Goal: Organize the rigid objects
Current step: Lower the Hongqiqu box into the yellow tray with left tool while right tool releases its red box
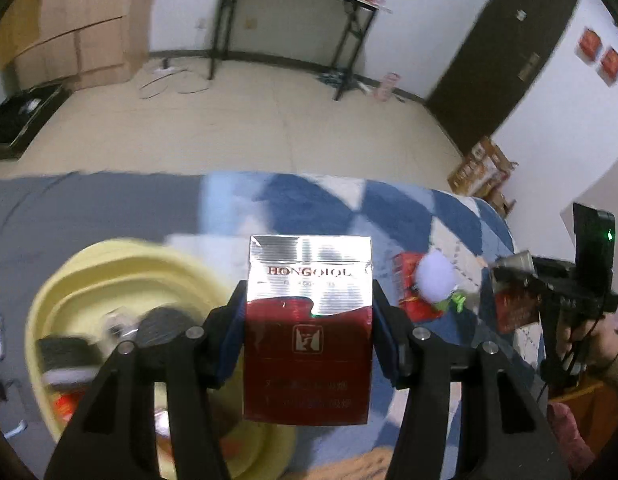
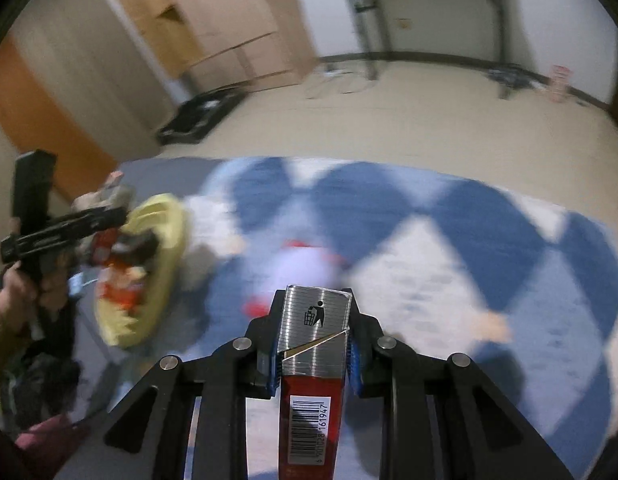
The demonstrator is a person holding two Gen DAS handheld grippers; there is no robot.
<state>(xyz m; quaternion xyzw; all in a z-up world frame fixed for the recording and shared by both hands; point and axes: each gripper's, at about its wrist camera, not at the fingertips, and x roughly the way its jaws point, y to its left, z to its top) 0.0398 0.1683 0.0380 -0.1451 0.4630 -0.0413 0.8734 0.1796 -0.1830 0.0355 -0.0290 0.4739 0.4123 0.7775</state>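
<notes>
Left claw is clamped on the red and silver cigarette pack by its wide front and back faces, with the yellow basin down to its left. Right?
Not quite. The left claw grips the red and silver cigarette pack by its narrow side edges; the wide front face points at the camera, as the left wrist view shows. The yellow basin does sit down to its left.

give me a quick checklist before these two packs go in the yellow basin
1. Left hand-held gripper shut on the red and silver cigarette pack: ok.
2. Right hand-held gripper shut on the second cigarette pack, held by its narrow sides: ok.
3. Yellow basin in view of both cameras: ok.
4. Free room in the basin, which already holds dark and red items: cannot tell, blurred.
5. Red wrapper and white ball on the blue blanket, left of the right gripper's path: cannot tell.
</notes>
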